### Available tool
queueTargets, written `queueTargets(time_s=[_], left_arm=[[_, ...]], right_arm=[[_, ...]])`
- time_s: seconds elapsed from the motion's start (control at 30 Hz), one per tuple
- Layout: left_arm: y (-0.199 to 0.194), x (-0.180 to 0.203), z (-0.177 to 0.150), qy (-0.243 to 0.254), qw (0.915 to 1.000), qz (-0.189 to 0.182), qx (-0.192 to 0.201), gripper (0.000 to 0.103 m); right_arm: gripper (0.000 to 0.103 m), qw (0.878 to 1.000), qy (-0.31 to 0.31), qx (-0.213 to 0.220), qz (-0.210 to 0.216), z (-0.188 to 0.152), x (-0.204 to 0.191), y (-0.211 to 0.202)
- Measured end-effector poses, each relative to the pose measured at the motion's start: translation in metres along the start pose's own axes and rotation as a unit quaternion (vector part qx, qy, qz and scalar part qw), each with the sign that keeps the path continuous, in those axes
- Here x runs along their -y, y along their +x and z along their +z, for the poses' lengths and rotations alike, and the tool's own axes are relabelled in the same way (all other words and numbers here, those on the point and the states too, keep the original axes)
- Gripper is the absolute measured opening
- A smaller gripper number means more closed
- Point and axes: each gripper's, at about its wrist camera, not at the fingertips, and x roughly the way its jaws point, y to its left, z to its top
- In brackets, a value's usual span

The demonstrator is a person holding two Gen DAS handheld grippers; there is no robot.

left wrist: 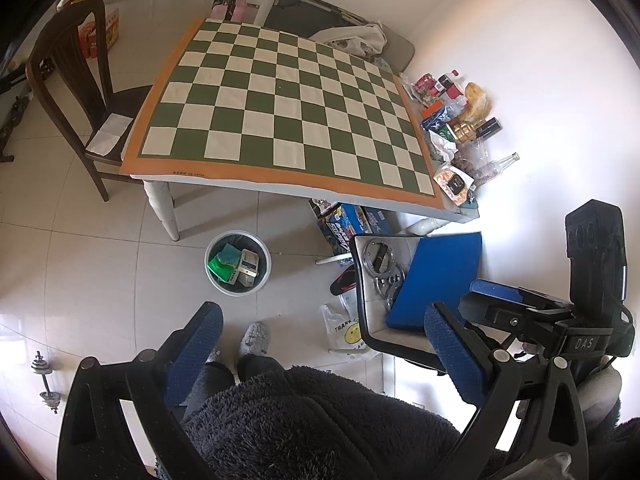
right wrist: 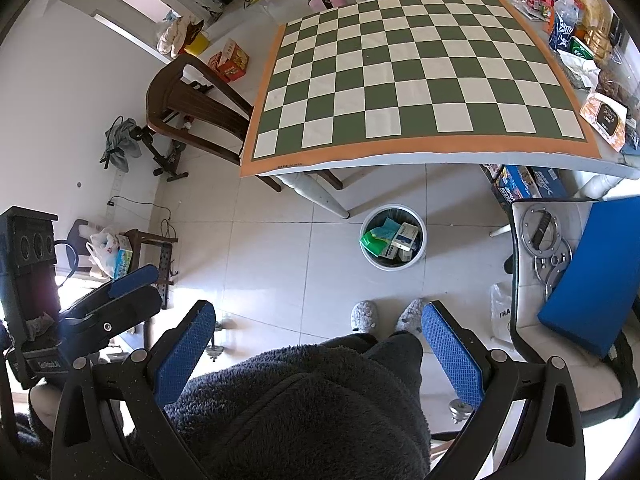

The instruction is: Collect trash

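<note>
Trash [left wrist: 456,128] crowds the tabletop [left wrist: 280,188] edge, labels unreadable; both tongs, left [left wrist: 324,356] and right [right wrist: 320,356], spread, gripping nothing.

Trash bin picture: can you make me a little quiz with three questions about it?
1. True or false: the trash bin stands on the floor near a table leg.
2. Which holds something: A left gripper, B right gripper, C neither?
3. Fill in: the checkered cloth is green and ____.

Key: 1 true. 2 C, both are open and empty. 3 white.
</note>
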Motion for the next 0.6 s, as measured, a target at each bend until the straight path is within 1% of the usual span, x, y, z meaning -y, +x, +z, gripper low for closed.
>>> queueTargets(time_s=[0.47, 0.6], left_arm=[[-0.001, -0.001, -0.001, 0.001, 1.0, 0.001, 0.001, 0.103], [-0.004, -0.002, 0.009, -0.002, 1.0, 0.004, 0.006, 0.103]], right_arm=[[0.103, 1.0, 0.002, 0.001, 0.0, 0.005, -0.008, 0.003], [0.103, 1.0, 0.0, 0.0, 0.001, 0.008, -0.011, 0.004]])
